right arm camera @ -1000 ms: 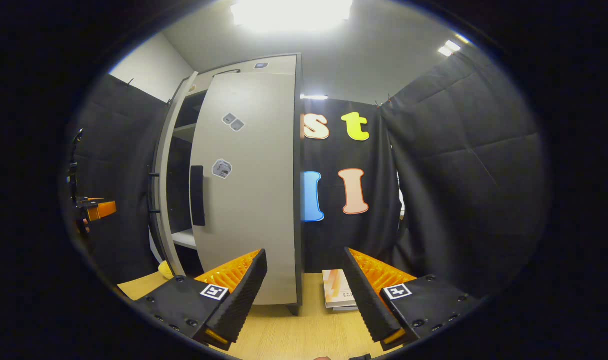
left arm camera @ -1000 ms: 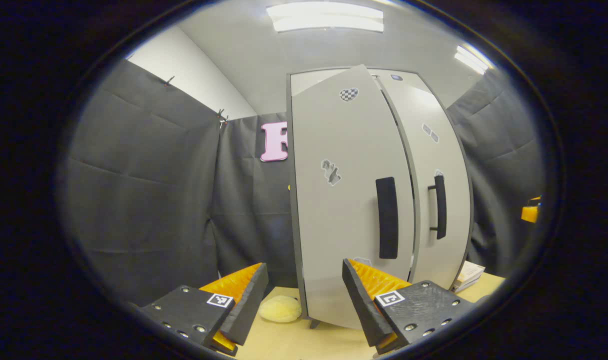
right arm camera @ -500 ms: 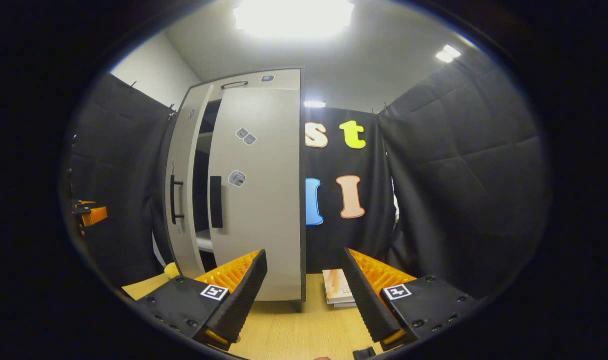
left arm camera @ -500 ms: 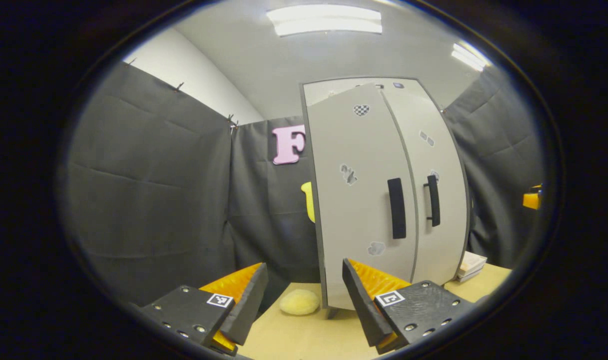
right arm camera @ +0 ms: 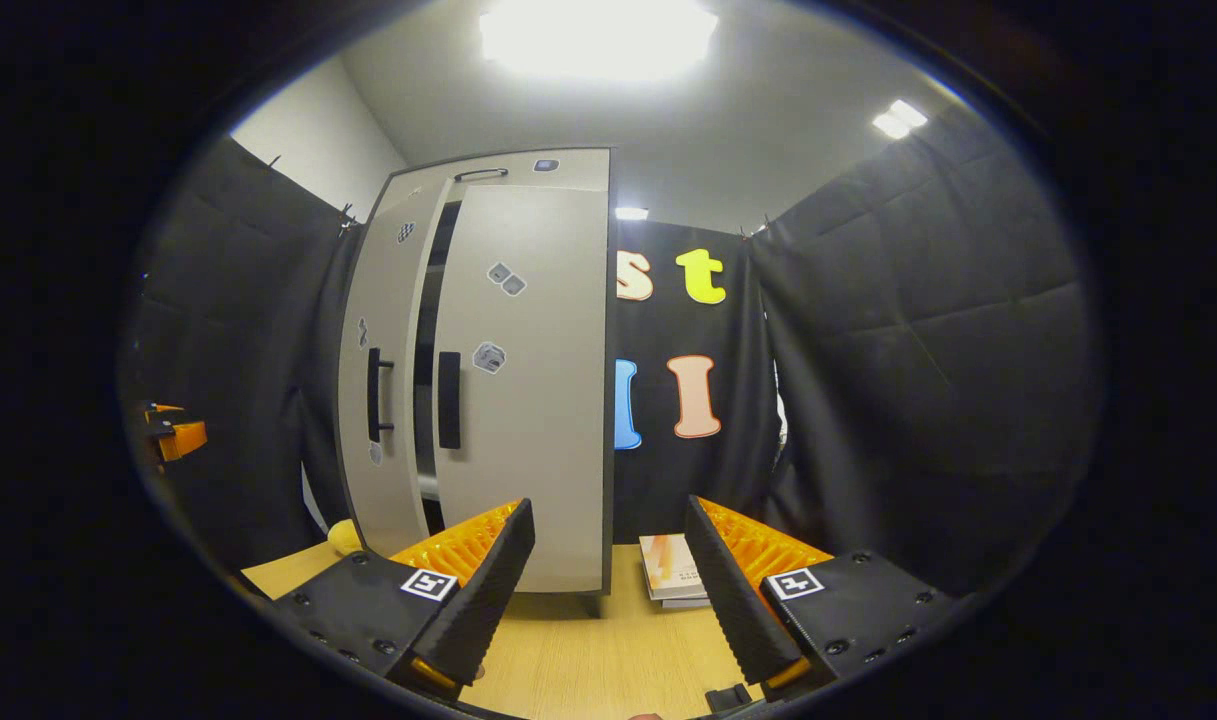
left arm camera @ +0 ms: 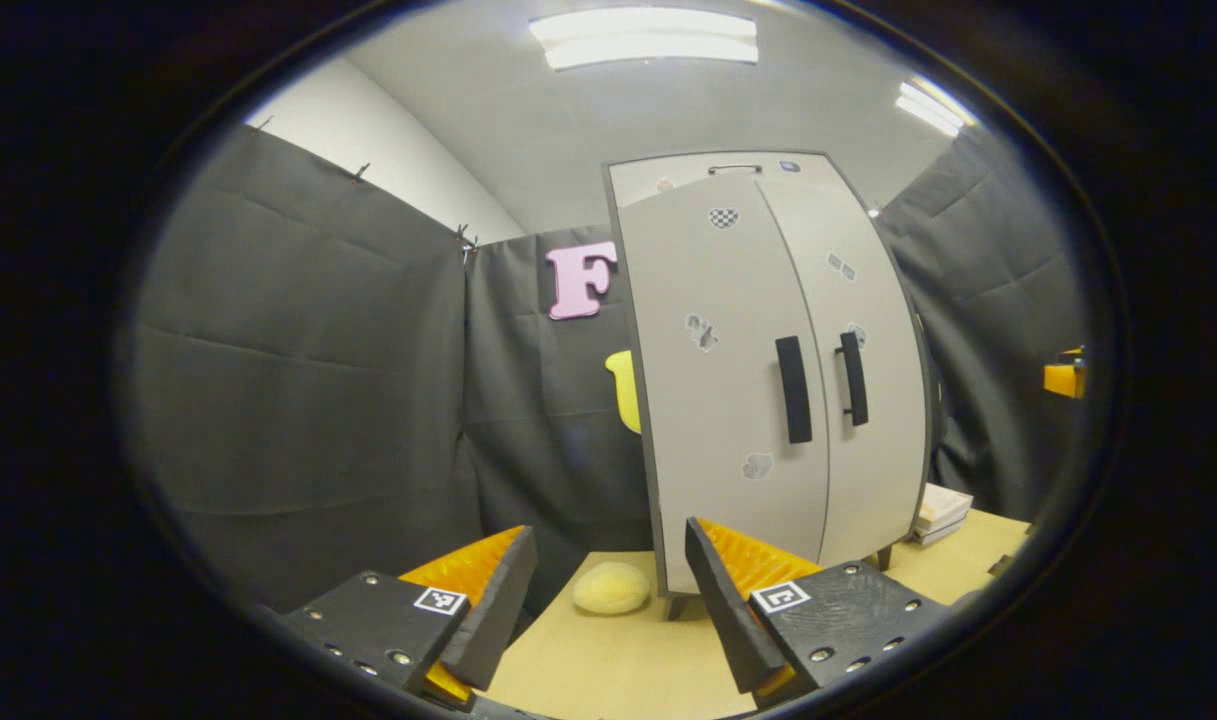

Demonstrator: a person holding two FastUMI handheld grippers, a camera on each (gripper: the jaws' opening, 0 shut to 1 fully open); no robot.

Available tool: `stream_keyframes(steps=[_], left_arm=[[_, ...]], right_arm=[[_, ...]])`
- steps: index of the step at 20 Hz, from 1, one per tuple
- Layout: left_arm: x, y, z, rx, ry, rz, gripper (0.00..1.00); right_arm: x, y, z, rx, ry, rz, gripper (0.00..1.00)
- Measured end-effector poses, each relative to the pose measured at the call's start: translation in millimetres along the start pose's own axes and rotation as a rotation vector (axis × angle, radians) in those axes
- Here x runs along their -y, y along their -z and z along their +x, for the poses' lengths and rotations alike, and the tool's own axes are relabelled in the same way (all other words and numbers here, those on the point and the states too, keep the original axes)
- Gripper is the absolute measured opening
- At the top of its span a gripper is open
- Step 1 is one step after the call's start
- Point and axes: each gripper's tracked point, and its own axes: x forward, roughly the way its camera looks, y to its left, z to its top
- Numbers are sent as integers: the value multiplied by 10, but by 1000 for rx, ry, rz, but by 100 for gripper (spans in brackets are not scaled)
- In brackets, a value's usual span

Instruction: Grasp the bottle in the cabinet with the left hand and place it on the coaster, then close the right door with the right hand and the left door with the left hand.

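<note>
left door (left arm camera: pixel 728 380) now nearer shut than a second ago.

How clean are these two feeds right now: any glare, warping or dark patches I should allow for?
Right gripper view: the ceiling light panel is blown out to white, and the gap between the pale grey cabinet doors is too dark to read. Left gripper view: light is even, but the fisheye bows the cabinet's straight edges. Both are sharp.

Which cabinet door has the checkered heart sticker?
The left door, with the heart near its top; the right door carries two small square stickers instead.
</note>
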Motion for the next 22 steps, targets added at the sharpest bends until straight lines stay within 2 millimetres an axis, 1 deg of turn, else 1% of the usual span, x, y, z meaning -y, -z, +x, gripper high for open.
stream_keyframes(steps=[1,3,7,11,12,13,16,19,20,22], left_arm=[[-13,-1,0,-1,1,-5,87],[-32,6,4,-4,-2,-18,89],[-77,17,25,-7,-10,-42,88],[-76,20,95,-5,-8,-35,89],[-76,24,105,-4,-7,-37,89],[-80,26,124,-4,-7,-38,89],[-89,46,142,-6,-10,-35,88],[-99,80,181,-10,-11,-41,89],[-105,83,206,-11,-12,-44,87],[-115,89,234,-13,-15,-44,89]], right_arm=[[-6,-5,-4,-1,1,2,96],[-32,-22,3,1,0,1,96],[-71,-39,14,7,-1,-7,96],[-82,-39,34,9,2,-12,96],[-87,-35,42,8,3,-10,94],[-86,-37,58,8,5,-8,96],[-99,-59,97,14,5,-1,96],[-109,-51,139,13,6,-9,96],[-124,-53,146,13,4,-9,96],[-142,-43,168,9,1,-11,96]])
